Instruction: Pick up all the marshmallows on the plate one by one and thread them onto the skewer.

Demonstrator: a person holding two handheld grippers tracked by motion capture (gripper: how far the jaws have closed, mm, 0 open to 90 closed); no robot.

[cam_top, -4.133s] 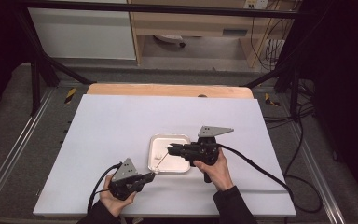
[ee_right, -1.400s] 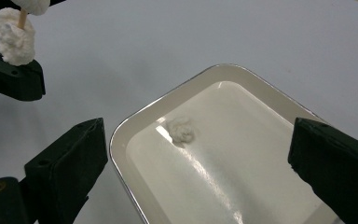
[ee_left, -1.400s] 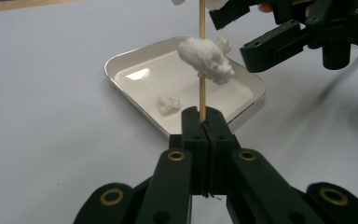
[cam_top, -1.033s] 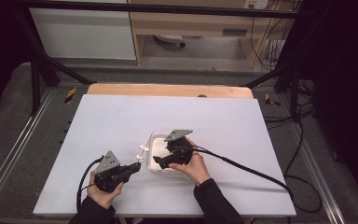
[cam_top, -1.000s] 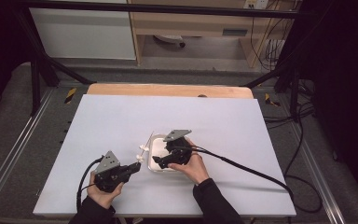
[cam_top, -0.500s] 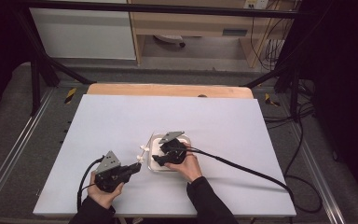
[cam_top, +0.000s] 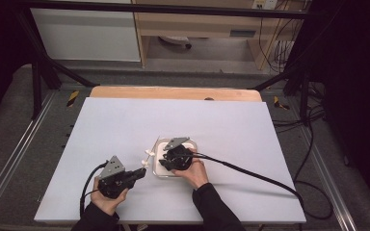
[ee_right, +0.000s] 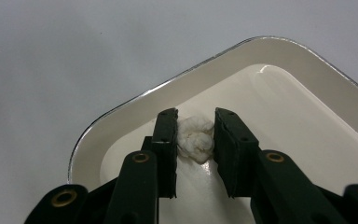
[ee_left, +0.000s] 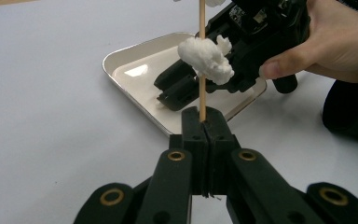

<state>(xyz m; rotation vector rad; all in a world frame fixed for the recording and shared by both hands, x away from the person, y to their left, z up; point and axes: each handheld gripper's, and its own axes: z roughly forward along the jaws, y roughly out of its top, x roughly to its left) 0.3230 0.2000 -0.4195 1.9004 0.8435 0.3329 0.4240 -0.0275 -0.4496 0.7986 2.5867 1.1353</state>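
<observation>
Right gripper (ee_right: 193, 140), jaws just closing around a white lump (ee_right: 196, 138) in the tray's (ee_right: 121, 116) near-left corner, sits right of the left gripper (ee_left: 204, 122), clamped on an upright skewer (ee_left: 202, 56).

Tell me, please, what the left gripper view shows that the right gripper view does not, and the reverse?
The left gripper view alone shows the left gripper shut on a wooden skewer that carries a white lump, with a hand holding the other gripper behind it. The right gripper view alone shows the right gripper, whose jaws have just been closing, pressing on a white piece on the tray floor. Both share the white tray on the pale table.
</observation>
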